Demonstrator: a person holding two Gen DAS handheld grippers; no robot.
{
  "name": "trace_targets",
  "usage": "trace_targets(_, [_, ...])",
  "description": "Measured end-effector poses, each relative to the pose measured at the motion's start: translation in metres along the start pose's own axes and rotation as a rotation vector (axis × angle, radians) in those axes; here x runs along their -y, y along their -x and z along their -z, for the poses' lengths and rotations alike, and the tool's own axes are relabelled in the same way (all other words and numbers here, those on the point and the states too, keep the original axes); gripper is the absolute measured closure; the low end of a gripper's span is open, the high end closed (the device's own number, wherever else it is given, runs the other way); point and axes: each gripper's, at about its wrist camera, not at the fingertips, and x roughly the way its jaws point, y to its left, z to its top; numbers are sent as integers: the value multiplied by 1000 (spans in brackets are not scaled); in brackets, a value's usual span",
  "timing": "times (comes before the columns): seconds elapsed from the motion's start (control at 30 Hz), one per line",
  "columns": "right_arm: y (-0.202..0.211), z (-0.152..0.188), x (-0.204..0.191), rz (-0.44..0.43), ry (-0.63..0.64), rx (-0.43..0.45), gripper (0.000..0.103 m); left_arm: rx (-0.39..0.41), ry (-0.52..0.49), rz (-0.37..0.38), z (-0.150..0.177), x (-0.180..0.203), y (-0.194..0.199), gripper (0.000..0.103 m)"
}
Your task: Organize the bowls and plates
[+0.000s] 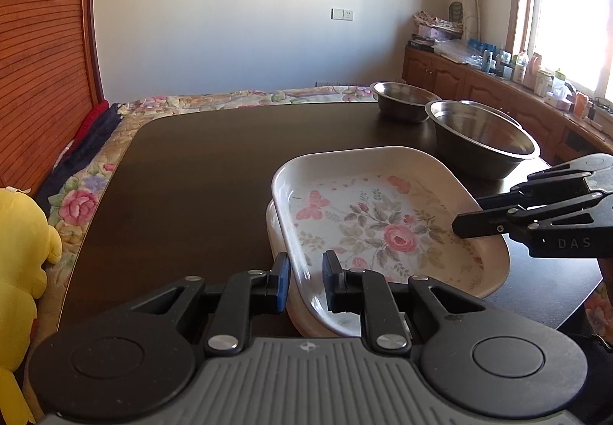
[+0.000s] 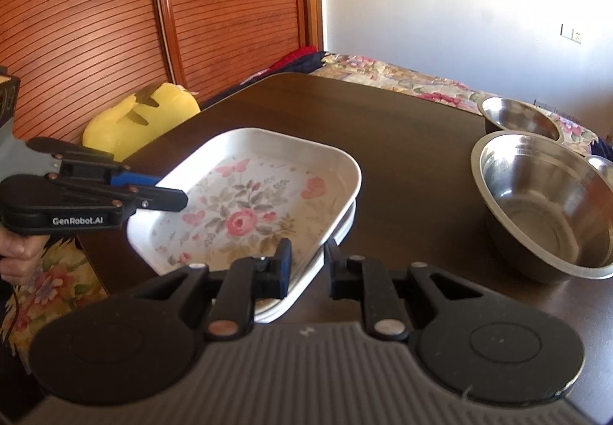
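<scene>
A white square plate with a rose print (image 1: pixel 383 229) (image 2: pixel 249 210) sits tilted on top of a second white plate (image 1: pixel 274 229) (image 2: pixel 341 229) on the dark table. My left gripper (image 1: pixel 305 281) (image 2: pixel 168 187) straddles the top plate's left rim, jaws a little apart, not clamped. My right gripper (image 2: pixel 308 268) (image 1: pixel 465 220) straddles the opposite rim, jaws also apart. Two steel bowls stand beyond: a large one (image 1: pixel 482 137) (image 2: pixel 548 202) and a smaller one (image 1: pixel 404 99) (image 2: pixel 519 120).
The dark wooden table (image 1: pixel 199 172) rests on a floral bedspread (image 1: pixel 237 97). A yellow plush toy (image 1: pixel 19 252) (image 2: pixel 141 118) sits at the table's left edge. A wooden cabinet with bottles (image 1: pixel 498 76) runs under the window.
</scene>
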Motion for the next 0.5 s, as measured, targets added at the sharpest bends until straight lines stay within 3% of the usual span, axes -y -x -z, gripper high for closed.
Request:
trace_targets(0.33, [-6,19,4,-15,-98,75,82,10,14,-18,4,-2,-3,83])
trace_targets(0.5, [-5,25,-1,17,-80,107,83,15,24,-12,5,-3,-3,83])
